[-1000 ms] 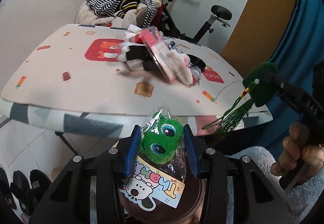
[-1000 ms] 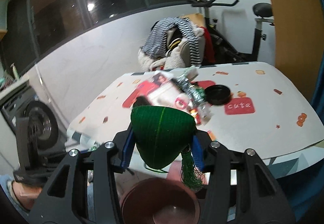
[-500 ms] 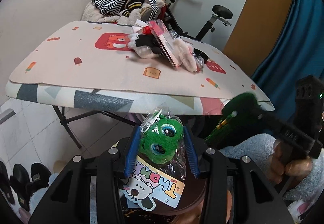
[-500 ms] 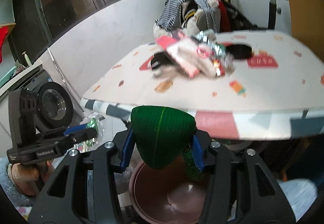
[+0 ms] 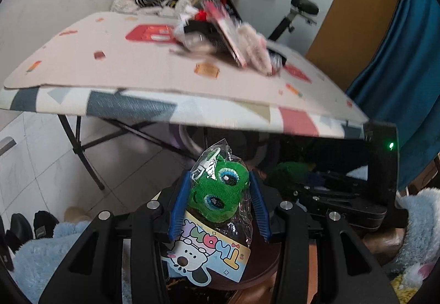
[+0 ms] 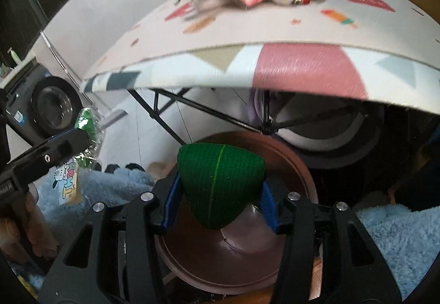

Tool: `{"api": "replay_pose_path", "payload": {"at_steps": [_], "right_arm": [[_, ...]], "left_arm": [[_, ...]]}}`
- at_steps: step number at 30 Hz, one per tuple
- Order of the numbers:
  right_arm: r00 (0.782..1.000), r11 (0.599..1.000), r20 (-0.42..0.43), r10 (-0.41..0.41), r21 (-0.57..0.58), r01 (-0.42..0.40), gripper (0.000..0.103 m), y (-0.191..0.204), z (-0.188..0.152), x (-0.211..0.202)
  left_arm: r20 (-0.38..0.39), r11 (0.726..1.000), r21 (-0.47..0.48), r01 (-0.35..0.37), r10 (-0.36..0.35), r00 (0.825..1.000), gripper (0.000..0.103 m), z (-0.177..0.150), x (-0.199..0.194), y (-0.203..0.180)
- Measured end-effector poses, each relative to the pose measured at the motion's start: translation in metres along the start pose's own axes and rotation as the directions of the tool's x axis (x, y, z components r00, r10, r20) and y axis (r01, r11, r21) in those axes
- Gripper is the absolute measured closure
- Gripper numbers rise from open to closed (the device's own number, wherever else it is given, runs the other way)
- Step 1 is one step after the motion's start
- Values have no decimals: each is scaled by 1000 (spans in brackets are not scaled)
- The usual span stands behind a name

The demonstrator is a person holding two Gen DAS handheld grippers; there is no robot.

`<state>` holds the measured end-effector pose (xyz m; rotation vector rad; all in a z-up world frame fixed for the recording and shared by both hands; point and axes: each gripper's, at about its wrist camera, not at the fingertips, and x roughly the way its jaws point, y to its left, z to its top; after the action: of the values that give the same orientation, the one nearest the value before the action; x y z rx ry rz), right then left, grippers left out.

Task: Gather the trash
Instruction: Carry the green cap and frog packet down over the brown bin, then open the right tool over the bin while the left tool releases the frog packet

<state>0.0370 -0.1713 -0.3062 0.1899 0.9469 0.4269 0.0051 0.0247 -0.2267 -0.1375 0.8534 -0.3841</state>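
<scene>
Between the blue pads of the left claw [image 5: 218,205] sits a bagged green plush keychain [image 5: 218,194], clenched at the plush, its cartoon-dog header card [image 5: 205,257] hanging back toward the camera. Just beneath it shows part of a brown bin [image 5: 264,262]; how much of the rim lies under the bag is hidden by the claw body. If released here, the slippery bag could catch on a pad or tip outside the rim. Ahead and above, the table [image 5: 154,78] and its leftover pile [image 5: 220,37] are smeared by motion.

Under the right claw [image 6: 220,200], which grips a dark green woven cone [image 6: 220,185], the brown bin [image 6: 299,166] opens directly below. Any tassel is out of sight behind the cone and could snag on a finger at release. Off to the left, the other claw [image 6: 59,148] crowds the same bin, so the two could collide.
</scene>
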Motion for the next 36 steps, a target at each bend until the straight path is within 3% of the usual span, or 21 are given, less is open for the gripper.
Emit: {"api": "replay_pose_path", "payload": {"at_steps": [9, 15, 17, 20, 32, 34, 36], "right_arm": [[1000, 1000, -14, -20, -13, 20, 44, -1, 0, 2], [999, 999, 27, -42, 7, 42, 27, -6, 4, -6], [997, 999, 60, -52, 19, 51, 17, -9, 7, -13], [992, 997, 108, -69, 41, 65, 10, -14, 10, -22], [993, 994, 107, -51, 99, 40, 6, -26, 13, -23], [992, 994, 116, -54, 100, 43, 6, -27, 13, -25], [990, 993, 123, -62, 111, 48, 6, -29, 13, -26]], "left_arm": [[-5, 998, -56, 25, -25, 1000, 61, -3, 7, 7], [-9, 998, -58, 24, -25, 1000, 60, -2, 7, 7], [-12, 998, -52, 24, -24, 1000, 60, -3, 8, 7], [-14, 999, -41, 26, -26, 1000, 60, -3, 8, 4], [-47, 998, 21, 51, -50, 998, 57, -4, 20, -18], [-57, 998, 32, 51, -49, 997, 54, -5, 23, -21], [-69, 998, 38, 50, -47, 997, 44, -6, 26, -22]]}}
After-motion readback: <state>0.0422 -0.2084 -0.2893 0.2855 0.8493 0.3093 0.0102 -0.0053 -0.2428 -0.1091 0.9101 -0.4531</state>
